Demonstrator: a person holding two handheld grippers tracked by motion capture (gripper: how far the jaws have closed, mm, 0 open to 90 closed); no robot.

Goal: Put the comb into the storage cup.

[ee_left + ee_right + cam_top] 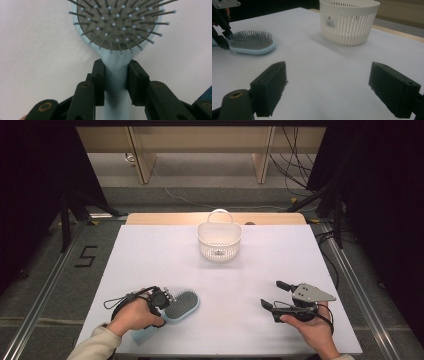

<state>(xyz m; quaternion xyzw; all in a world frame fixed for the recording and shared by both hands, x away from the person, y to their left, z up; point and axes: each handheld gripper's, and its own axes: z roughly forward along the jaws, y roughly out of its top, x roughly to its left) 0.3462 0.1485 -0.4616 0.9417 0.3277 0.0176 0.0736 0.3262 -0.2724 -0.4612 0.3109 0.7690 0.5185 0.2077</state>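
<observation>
A light-blue hairbrush (181, 305) with grey bristles lies bristles-up on the white table at the front left. My left gripper (162, 309) is shut on it: in the left gripper view both black pads press the narrow neck of the handle (116, 82) just below the bristle head (117, 22). My right gripper (270, 294) is held at the front right, jaws wide open with nothing between them (328, 82). In the right gripper view the brush (252, 43) rests flat at the far left, with the left gripper (220, 25) at its handle end.
A white slotted basket (220, 249) with a loop handle stands at the back middle of the table, its wall (348, 27) bearing a small label. White table surface (235, 285) lies between the brush, the basket and my right gripper.
</observation>
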